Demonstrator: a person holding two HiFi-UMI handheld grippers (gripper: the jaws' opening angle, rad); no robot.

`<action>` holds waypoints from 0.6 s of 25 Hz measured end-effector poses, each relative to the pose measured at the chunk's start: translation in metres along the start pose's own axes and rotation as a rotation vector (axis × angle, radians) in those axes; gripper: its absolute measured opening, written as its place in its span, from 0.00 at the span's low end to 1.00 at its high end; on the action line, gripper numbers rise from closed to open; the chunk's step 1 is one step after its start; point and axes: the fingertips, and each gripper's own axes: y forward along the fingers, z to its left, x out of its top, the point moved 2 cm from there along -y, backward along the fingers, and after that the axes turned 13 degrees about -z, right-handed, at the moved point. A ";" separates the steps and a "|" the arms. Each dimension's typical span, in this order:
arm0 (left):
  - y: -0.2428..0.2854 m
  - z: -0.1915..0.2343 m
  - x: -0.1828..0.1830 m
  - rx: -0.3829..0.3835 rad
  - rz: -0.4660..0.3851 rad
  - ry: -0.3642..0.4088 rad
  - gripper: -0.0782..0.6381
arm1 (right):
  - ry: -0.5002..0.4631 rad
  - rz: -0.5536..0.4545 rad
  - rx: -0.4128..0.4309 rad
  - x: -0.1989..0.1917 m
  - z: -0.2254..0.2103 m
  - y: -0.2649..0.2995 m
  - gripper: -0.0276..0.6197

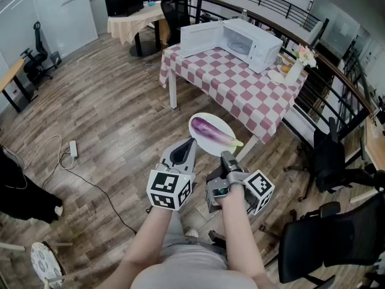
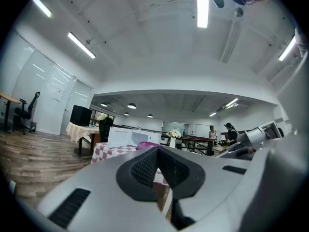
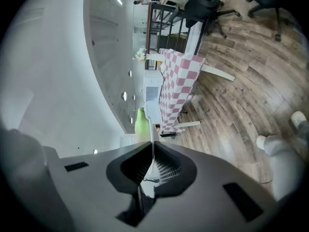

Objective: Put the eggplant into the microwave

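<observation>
Right gripper [image 1: 227, 158] is clamped nearly shut on the rim of a white plate [image 1: 201, 118], kept level so that the eggplant [image 1: 212, 132] lying on it is not tipped off. Left gripper [image 1: 184, 149], jaws together and empty, is held just beside the rim, probably to steady it. The open microwave [image 1: 250, 43] is well ahead.

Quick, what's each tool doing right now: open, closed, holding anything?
Left tool: closed, nothing between its jaws.
Right tool: closed on the rim of the white plate carrying the eggplant.
</observation>
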 end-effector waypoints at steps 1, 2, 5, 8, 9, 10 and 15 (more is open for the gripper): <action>-0.001 0.001 0.001 0.006 -0.004 -0.002 0.11 | -0.002 0.004 0.004 -0.002 0.001 0.001 0.10; -0.003 0.002 0.001 0.011 -0.008 -0.003 0.11 | -0.004 0.008 0.007 -0.005 0.001 0.001 0.10; -0.006 0.010 0.003 0.019 -0.015 -0.003 0.11 | -0.011 0.025 0.023 -0.016 0.005 0.006 0.10; -0.005 0.026 0.004 0.020 -0.017 0.006 0.11 | -0.022 0.033 0.022 -0.029 0.003 0.014 0.10; -0.003 0.032 0.004 0.021 -0.020 0.005 0.11 | -0.037 0.035 0.014 -0.033 0.002 0.017 0.09; -0.001 0.038 0.005 0.022 -0.023 0.003 0.11 | -0.051 0.036 0.009 -0.036 0.003 0.021 0.10; 0.017 0.060 0.008 0.000 -0.021 0.002 0.11 | -0.034 0.006 0.004 -0.043 0.007 0.045 0.10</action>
